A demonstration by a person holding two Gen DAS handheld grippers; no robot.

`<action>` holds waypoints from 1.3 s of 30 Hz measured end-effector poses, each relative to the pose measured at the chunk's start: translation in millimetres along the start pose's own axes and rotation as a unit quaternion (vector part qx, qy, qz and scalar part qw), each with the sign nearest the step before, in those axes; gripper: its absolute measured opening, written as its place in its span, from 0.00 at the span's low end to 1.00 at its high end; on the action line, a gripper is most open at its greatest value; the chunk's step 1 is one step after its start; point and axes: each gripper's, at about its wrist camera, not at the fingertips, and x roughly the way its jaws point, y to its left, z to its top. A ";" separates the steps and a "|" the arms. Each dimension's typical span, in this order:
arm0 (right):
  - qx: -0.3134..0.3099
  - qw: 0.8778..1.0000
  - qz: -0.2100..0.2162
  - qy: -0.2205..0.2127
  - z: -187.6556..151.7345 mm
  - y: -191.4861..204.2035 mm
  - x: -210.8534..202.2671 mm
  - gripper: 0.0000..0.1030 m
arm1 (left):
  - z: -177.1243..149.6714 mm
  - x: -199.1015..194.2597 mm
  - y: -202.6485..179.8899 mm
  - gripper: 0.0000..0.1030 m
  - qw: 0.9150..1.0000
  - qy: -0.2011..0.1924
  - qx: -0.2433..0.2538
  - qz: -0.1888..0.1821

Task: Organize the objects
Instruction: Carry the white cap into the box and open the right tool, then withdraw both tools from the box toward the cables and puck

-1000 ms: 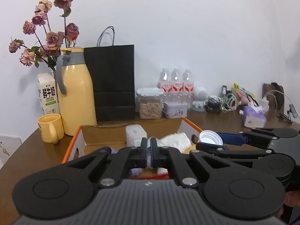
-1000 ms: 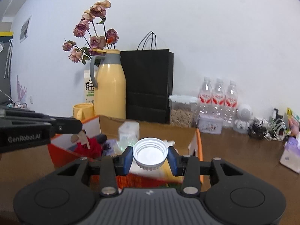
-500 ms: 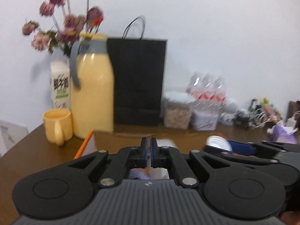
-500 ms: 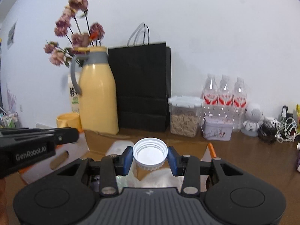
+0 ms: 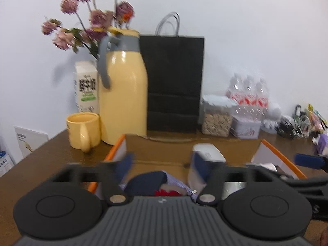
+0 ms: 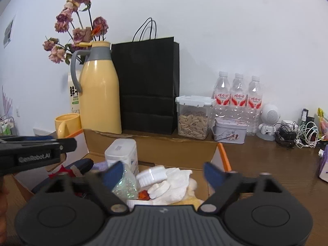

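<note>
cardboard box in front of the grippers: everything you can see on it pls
The cardboard box sits open on the brown table, in front of the yellow jug and black bag. Brown inside, white outside, orange edges, flaps folded outward. It holds a white canister, crumpled tissue, white lids, a glittery bottle and dark fabric. Neither gripper touches it.

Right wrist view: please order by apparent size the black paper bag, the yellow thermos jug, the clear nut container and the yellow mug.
1. Black paper bag, largest.
2. Yellow thermos jug with grey collar.
3. Clear plastic container of nuts.
4. Yellow ceramic mug, smallest as seen, though the left gripper hides its lower part, so its place against the container is unsure.
</note>
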 end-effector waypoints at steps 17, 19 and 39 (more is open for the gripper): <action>0.003 1.000 -0.009 -0.022 -4.6 -1.7 -17.4 1.00 | -1.2 -18.2 4.9 1.00 0.999 -0.032 -0.022 0.003; 0.002 1.000 -0.009 -0.029 -5.8 -0.8 -22.8 1.00 | -2.2 -23.4 5.3 1.00 0.999 -0.040 -0.025 0.003; -0.036 0.998 0.021 0.049 -43.1 -1.3 -85.4 0.88 | -30.1 -73.4 -4.3 1.00 0.997 0.041 0.033 -0.048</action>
